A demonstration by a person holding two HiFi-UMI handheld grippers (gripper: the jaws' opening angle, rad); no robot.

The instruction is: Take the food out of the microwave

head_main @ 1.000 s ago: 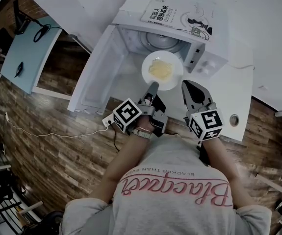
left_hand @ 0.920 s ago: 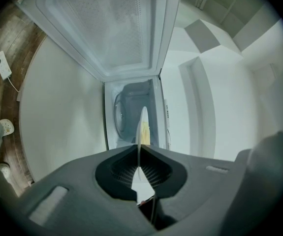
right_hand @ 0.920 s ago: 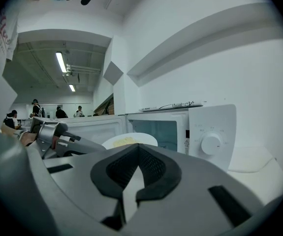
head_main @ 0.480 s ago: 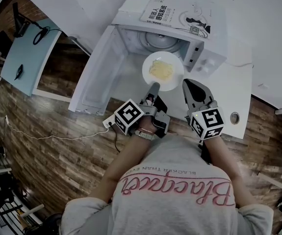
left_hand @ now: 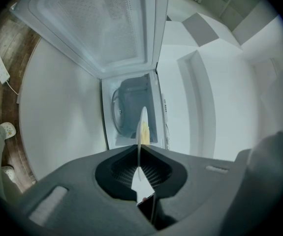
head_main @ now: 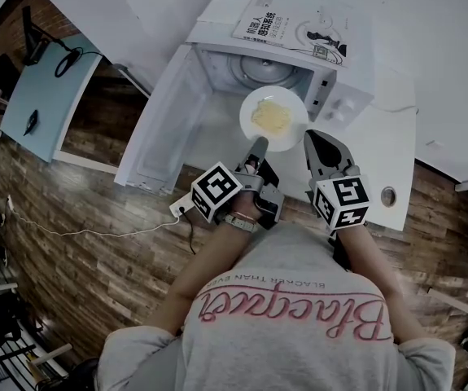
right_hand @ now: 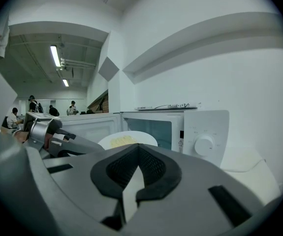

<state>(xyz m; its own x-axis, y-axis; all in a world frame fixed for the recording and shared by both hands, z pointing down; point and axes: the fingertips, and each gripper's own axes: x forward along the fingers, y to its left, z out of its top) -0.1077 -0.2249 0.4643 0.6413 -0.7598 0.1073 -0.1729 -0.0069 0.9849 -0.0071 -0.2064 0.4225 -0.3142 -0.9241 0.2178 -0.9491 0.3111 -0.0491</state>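
- Hardly anything has moved since a second ago: the plate (head_main: 273, 118) and both grippers sit almost where they did, drifted only a touch to the right in the head view.
- The left gripper (head_main: 256, 147) is clamped narrowly on the near rim of the plate. Its own view shows the rim edge-on between the closed jaws.
- The plate carries yellow food (head_main: 268, 116) and hangs at the mouth of the microwave (head_main: 341, 103). I cannot tell whether it is fully clear of the sill.
- The plate reaches straight ahead from the left gripper towards the oven cavity, so the way out is likely straight back towards the person.
- The open door (head_main: 164, 120) stands to the left of that path, which leaves the right side freer.
- The right gripper (head_main: 313, 141) has its jaws together and holds nothing. It sits just beside the near-right rim of the plate, not touching it.
- Bare table (head_main: 388, 149) lies in front of the oven's control panel, on the right gripper's side, so it looks the nearest spot to set the plate down.
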